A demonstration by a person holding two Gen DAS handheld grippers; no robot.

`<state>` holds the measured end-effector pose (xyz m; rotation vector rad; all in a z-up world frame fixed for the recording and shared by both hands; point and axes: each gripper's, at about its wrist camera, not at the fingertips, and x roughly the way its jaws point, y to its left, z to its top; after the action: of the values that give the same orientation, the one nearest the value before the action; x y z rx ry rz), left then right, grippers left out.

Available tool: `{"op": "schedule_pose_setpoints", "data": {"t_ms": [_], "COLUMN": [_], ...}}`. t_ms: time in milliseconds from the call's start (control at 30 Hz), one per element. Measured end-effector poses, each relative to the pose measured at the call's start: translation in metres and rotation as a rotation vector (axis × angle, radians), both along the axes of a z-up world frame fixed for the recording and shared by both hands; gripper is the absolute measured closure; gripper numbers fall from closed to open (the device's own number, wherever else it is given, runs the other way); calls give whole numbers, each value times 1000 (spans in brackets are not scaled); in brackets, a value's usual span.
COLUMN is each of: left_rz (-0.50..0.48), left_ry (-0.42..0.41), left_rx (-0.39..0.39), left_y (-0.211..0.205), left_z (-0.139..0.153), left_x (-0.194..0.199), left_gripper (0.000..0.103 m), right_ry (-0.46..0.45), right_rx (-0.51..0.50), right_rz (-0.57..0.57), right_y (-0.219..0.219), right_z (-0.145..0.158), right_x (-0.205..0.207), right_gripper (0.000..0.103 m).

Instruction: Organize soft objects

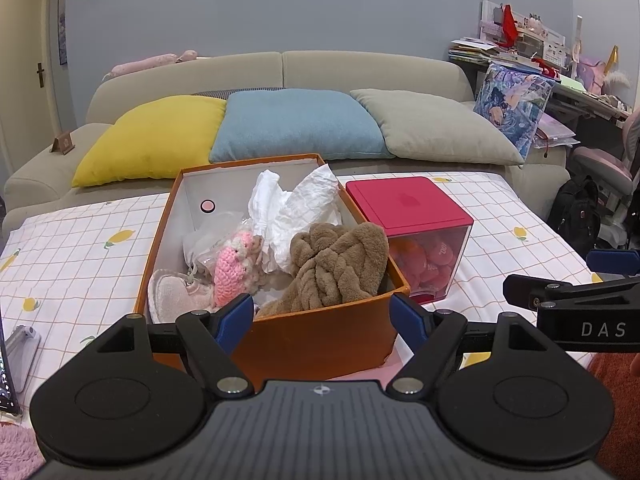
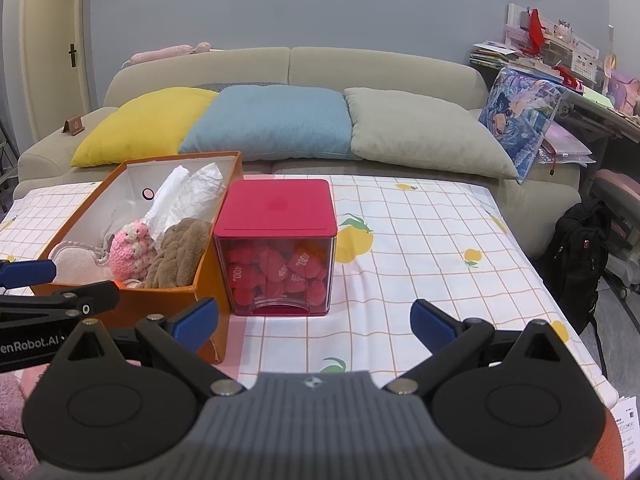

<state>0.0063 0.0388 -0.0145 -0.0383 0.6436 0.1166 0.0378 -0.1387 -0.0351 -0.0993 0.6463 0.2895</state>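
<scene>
An orange box [image 1: 320,336] [image 2: 208,292] stands on the checked tablecloth. It holds a brown plush knot [image 1: 340,264] [image 2: 180,252], a pink crochet toy [image 1: 232,268] [image 2: 130,250], white crumpled cloth [image 1: 296,204] [image 2: 188,196] and a pale pink heart pad [image 1: 172,292] [image 2: 76,264]. My left gripper [image 1: 322,320] is open and empty at the box's near wall. My right gripper [image 2: 314,326] is open and empty above the cloth, in front of a clear cube with a red lid [image 2: 276,216] [image 1: 404,204] that holds red soft hearts.
A beige sofa [image 2: 384,68] with yellow, blue and grey cushions stands behind the table. A cluttered desk [image 2: 580,80] and a black backpack [image 2: 576,256] are at the right. A white device [image 1: 24,352] lies at the table's left edge.
</scene>
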Motion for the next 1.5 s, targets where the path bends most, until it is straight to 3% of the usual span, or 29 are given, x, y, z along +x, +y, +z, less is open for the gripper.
{"op": "schedule_pose_setpoints", "data": {"t_ms": [1500], "left_rz": [-11], "left_ry": [10], "left_rx": [5], "left_y": [1], "left_z": [-6], "left_x": [1], "left_gripper": [13], "right_ry": [12], "right_rx": [-5], "right_rz": [11], "right_y": [1], "right_z": [-6], "right_x": [1], "right_gripper": [3]}}
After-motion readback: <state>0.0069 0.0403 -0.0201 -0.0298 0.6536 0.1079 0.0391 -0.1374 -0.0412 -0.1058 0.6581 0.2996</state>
